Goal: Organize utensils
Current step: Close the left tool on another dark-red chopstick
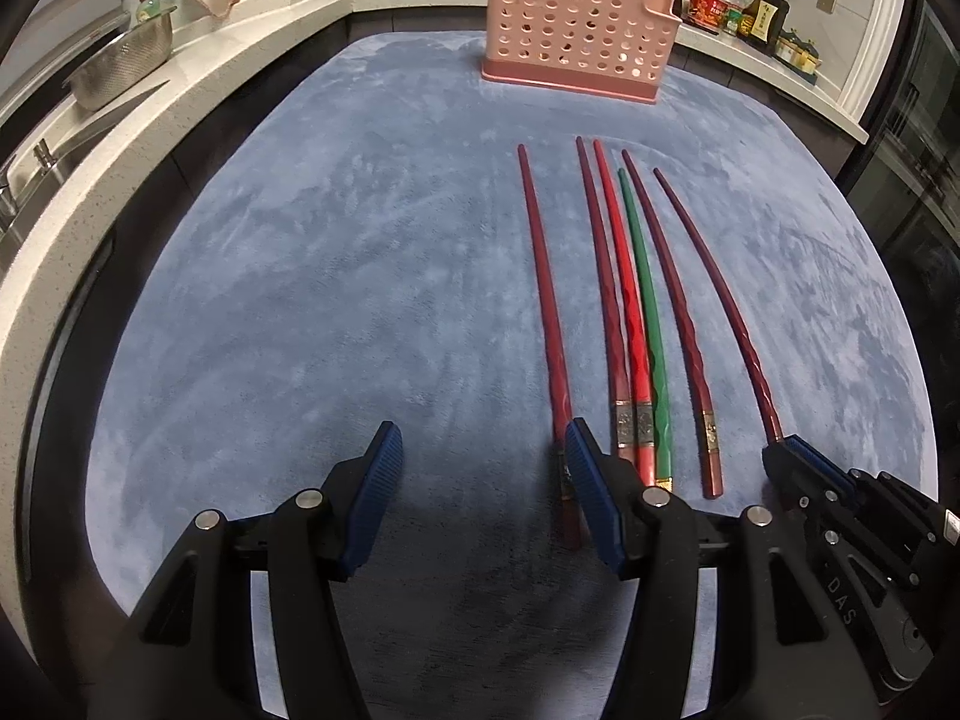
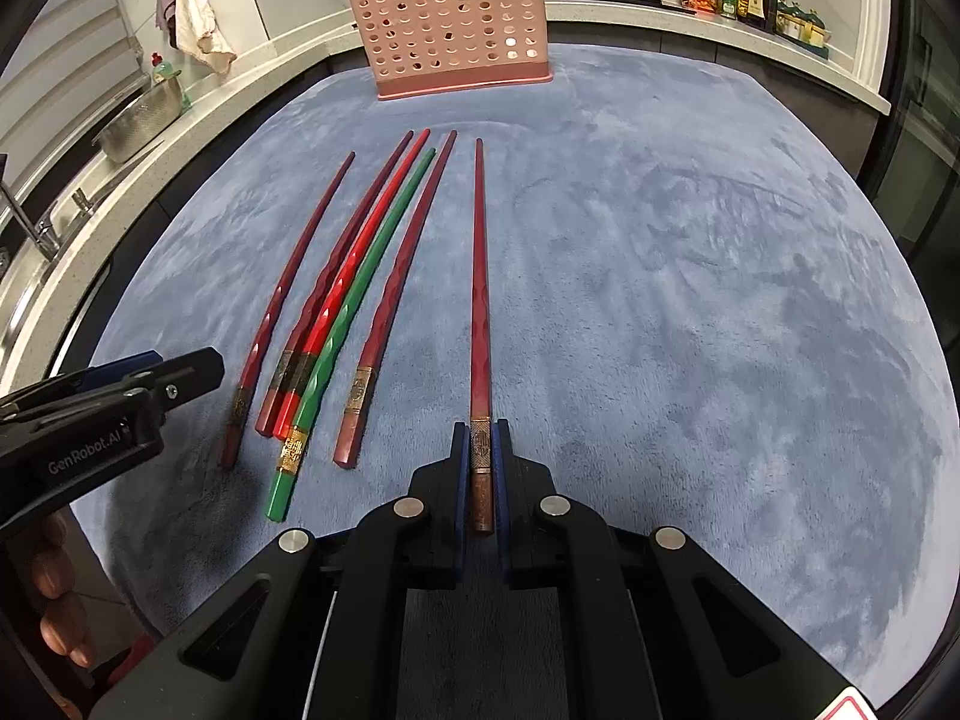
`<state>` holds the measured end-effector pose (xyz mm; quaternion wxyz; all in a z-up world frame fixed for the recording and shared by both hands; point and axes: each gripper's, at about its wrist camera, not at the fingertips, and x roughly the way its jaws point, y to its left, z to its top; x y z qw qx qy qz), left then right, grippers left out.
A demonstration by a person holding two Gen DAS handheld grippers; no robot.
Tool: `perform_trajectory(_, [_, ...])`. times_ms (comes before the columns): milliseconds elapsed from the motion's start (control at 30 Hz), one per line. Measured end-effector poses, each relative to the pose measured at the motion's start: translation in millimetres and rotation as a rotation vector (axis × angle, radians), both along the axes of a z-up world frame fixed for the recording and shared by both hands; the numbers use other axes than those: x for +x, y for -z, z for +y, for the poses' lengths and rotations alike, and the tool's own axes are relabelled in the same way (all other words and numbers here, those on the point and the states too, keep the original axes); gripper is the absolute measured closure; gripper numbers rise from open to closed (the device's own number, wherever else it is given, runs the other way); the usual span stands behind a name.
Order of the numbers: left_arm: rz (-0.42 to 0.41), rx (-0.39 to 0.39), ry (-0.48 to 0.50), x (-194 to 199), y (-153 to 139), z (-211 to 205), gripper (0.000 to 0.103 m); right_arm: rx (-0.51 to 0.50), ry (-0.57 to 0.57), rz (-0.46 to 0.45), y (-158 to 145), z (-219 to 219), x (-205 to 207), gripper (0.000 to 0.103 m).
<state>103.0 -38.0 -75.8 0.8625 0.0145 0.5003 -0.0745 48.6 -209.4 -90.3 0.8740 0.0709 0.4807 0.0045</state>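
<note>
Right wrist view: right tongs (image 2: 480,468) closed narrow on the banded butt end of the dark red chopstick (image 2: 479,300), shaft pointing toward the far edge of the blue-covered worktop (image 2: 690,300) and apparently still lying on the cloth. Pink perforated holder (image 2: 450,24) upright near the far edge, well apart from the chopstick tip. To the left, a loose row of five: outer dark red chopstick (image 2: 288,300), a touching bundle of maroon chopstick (image 2: 342,276), bright red chopstick (image 2: 366,264) and green chopstick (image 2: 360,300), then a separate brown-red chopstick (image 2: 402,276). Left tongs (image 2: 180,369) visible at the near left, beside the row.

Left wrist view: left tongs (image 1: 480,456) spread wide and empty, right pad just over the butt of the outer dark red chopstick (image 1: 543,300); contact not determinable. Same holder (image 1: 576,24) at the far edge; right tongs (image 1: 798,450) at the near right, gripping the rightmost stick (image 1: 714,300).

Judged risks:
- Grip at the extreme butt end, so the long free shaft likely to droop or pivot between the pads on lifting; tip then prone to drag in the pile of the cloth or miss the holder's opening.
- Tip striking the holder's wall liable to tip or push the light plastic holder.
- Left tongs closing off-centre likely to roll the outer stick into the touching bundle, or to pinch two sticks at once.
- Both tongs working at the near edge, hence a chance of collision.
</note>
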Motion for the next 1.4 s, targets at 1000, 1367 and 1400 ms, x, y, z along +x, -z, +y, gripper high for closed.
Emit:
perform_trajectory(1000, [0.020, -0.010, 0.034, -8, 16, 2, 0.094, 0.020, 0.011, -0.001, 0, -3, -3, 0.096])
perform_trajectory(1367, [-0.007, -0.055, 0.015, 2, -11, 12, 0.096, 0.080, 0.077, -0.054, -34, -25, -2, 0.096])
perform_trajectory(1400, [-0.017, -0.058, 0.015, 4, -18, 14, 0.096, 0.084, 0.082, -0.066, -40, -27, -2, 0.096])
